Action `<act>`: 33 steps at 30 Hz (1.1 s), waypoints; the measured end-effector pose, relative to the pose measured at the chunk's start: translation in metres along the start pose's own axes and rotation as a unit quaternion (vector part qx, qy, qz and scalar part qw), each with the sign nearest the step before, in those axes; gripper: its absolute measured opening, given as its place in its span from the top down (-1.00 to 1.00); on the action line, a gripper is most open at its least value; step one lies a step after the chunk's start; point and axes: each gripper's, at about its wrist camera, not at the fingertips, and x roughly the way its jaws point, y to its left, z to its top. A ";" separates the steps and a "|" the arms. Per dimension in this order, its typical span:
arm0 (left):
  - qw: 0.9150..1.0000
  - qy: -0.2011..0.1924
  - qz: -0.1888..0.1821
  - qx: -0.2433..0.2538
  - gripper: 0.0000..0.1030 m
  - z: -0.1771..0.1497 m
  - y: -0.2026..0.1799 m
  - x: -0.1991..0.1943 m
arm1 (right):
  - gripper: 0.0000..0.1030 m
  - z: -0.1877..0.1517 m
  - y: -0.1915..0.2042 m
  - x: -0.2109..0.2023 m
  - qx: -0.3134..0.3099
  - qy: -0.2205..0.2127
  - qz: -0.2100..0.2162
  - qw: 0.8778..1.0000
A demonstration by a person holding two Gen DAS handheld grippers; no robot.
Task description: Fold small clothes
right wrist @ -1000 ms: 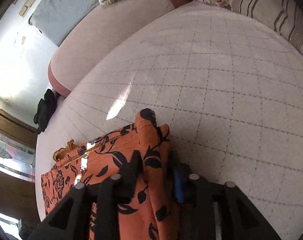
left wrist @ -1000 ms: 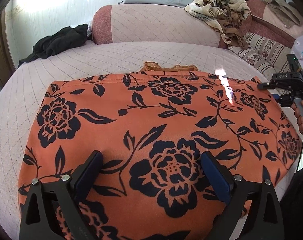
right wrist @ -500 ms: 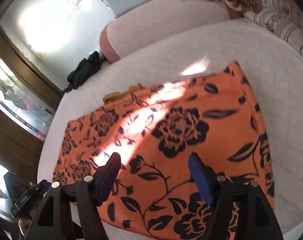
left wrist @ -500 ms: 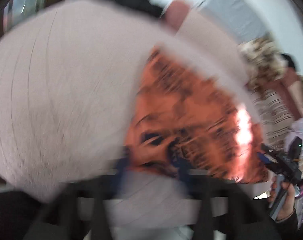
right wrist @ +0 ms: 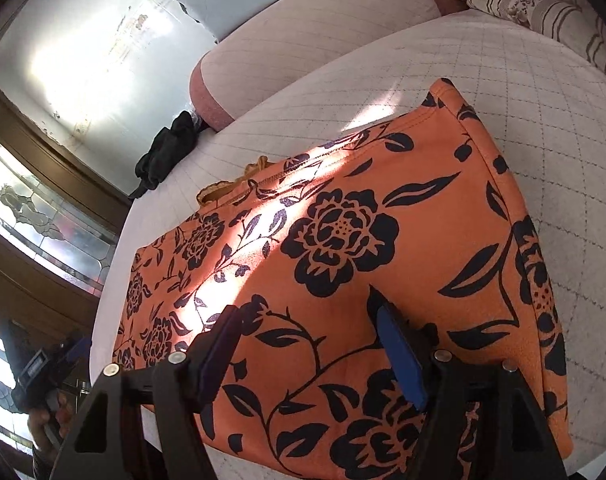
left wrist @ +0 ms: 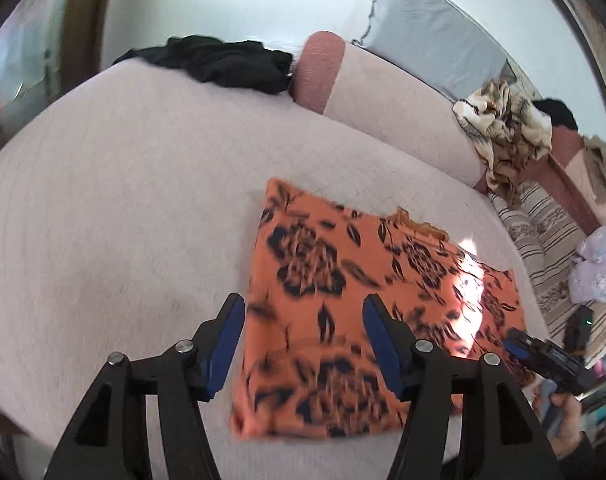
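An orange garment (left wrist: 343,300) printed with black flowers lay folded flat in a rough rectangle on the quilted pale pink bed (left wrist: 123,200), a strip of frilled orange trim (right wrist: 231,188) showing at its far edge and a patch of sunlight falling across its middle. The left hand-held gripper (left wrist: 303,344) hung above the garment's near left corner with its 2 blue-padded fingers (left wrist: 223,344) spread wide, holding nothing. The right hand-held gripper (right wrist: 307,352) hovered low over the opposite side of the cloth, its fingers likewise parted with only the floral print between them; whether the pads touched the fabric could not be told. Each hand-held gripper appeared at the edge of the other's view, gripped by the person's hand (left wrist: 567,412). Beyond the garment, a dark piece of clothing (left wrist: 223,60) sat bunched at the far edge of the bed beside a pink bolster (left wrist: 383,96), with a grey pillow (left wrist: 431,36) propped against the wall behind it. A cream-and-brown patterned cloth (left wrist: 503,128) was draped over the bolster's right end, near striped cushions (left wrist: 543,232).
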 end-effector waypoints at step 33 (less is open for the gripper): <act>0.991 0.025 0.087 0.094 -0.29 -0.022 -0.066 0.035 | -0.46 0.047 -0.032 -0.044 0.111 -0.045 0.070 0.990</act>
